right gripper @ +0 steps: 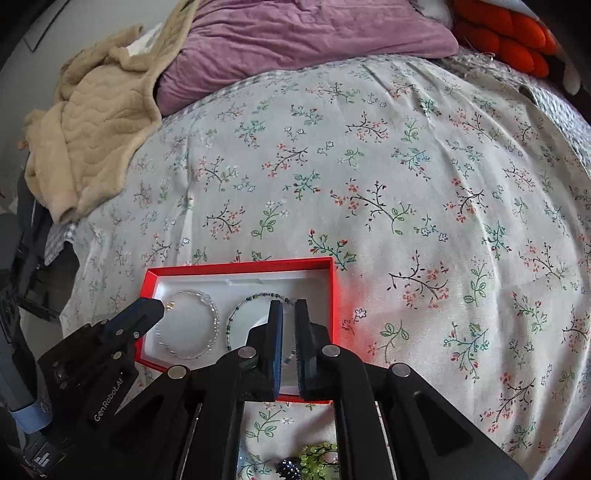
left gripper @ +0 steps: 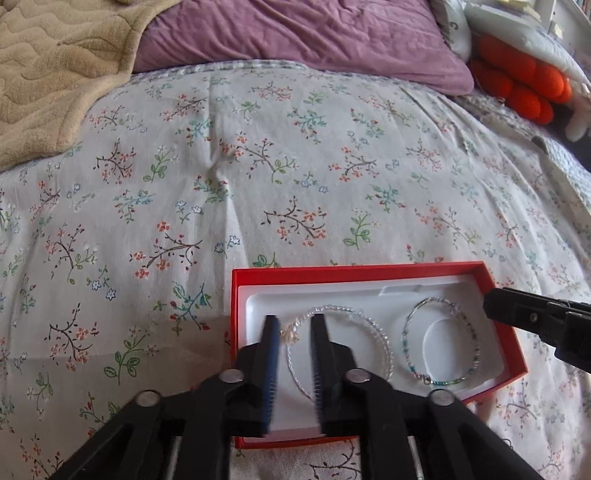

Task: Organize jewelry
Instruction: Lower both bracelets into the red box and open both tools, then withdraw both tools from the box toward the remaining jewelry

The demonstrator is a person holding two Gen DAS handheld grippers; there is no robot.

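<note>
A red box (left gripper: 354,271) with a white insert lies on the floral bedsheet. Two bracelets lie flat in it. The clear silver-beaded bracelet (left gripper: 384,347) is on the left and the green-blue beaded bracelet (left gripper: 476,339) on the right. My left gripper (left gripper: 294,321) stands open just over the silver bracelet's left side, and part of the ring shows in the gap between its fingers. In the right wrist view my right gripper (right gripper: 288,303) hangs over the beaded bracelet (right gripper: 236,310), narrowly open, pads not pressing on it. The left gripper (right gripper: 155,306) tip is beside the silver bracelet (right gripper: 214,314).
A beige blanket (left gripper: 55,74) and a purple pillow (left gripper: 295,33) lie at the far end of the bed, with orange plush (left gripper: 524,81) at the far right. Green bead jewelry (right gripper: 317,458) and a dark beaded piece (right gripper: 290,469) lie on the sheet nearer than the box (right gripper: 240,266).
</note>
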